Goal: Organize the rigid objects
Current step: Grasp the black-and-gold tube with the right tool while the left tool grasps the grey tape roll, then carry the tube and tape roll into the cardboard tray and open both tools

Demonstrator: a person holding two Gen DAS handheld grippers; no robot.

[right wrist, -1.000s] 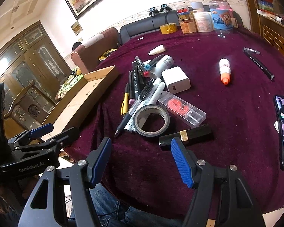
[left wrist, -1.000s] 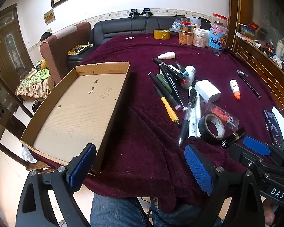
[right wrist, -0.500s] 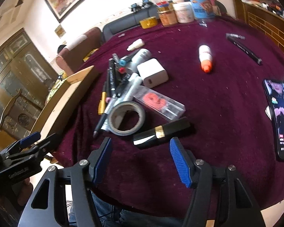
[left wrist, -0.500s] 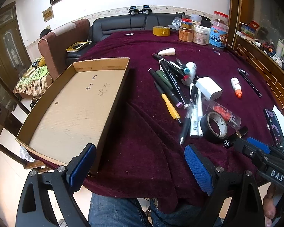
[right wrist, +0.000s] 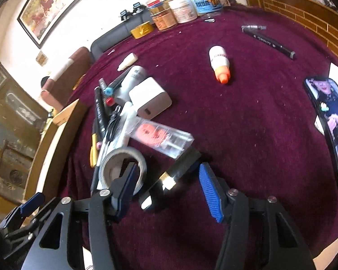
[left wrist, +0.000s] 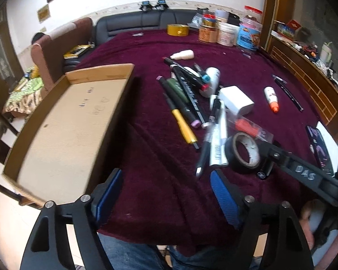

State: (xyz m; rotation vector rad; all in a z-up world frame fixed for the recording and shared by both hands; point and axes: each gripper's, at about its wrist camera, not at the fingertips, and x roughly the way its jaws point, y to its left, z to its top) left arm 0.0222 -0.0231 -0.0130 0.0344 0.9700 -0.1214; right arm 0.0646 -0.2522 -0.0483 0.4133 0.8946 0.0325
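A black lipstick tube with a gold band (right wrist: 171,177) lies on the maroon tablecloth between the open fingers of my right gripper (right wrist: 166,186), which straddles it low over the cloth. Beside it lie a black tape roll (right wrist: 121,168) (left wrist: 244,151), a clear case with an orange part (right wrist: 162,138), a white charger (right wrist: 149,100) and several pens and markers (left wrist: 187,103). My left gripper (left wrist: 164,199) is open and empty over the cloth near the front edge. An empty cardboard tray (left wrist: 67,123) sits at the left.
An orange-capped glue bottle (right wrist: 219,64), a black marker (right wrist: 270,42) and a phone (right wrist: 331,121) lie to the right. Jars (left wrist: 227,32) and a yellow tape roll (left wrist: 178,29) stand at the far edge. A sofa and armchair stand beyond the table.
My right gripper has moved forward and down, so its open fingers now straddle the lipstick tube. My left gripper has shifted slightly forward over the cloth.
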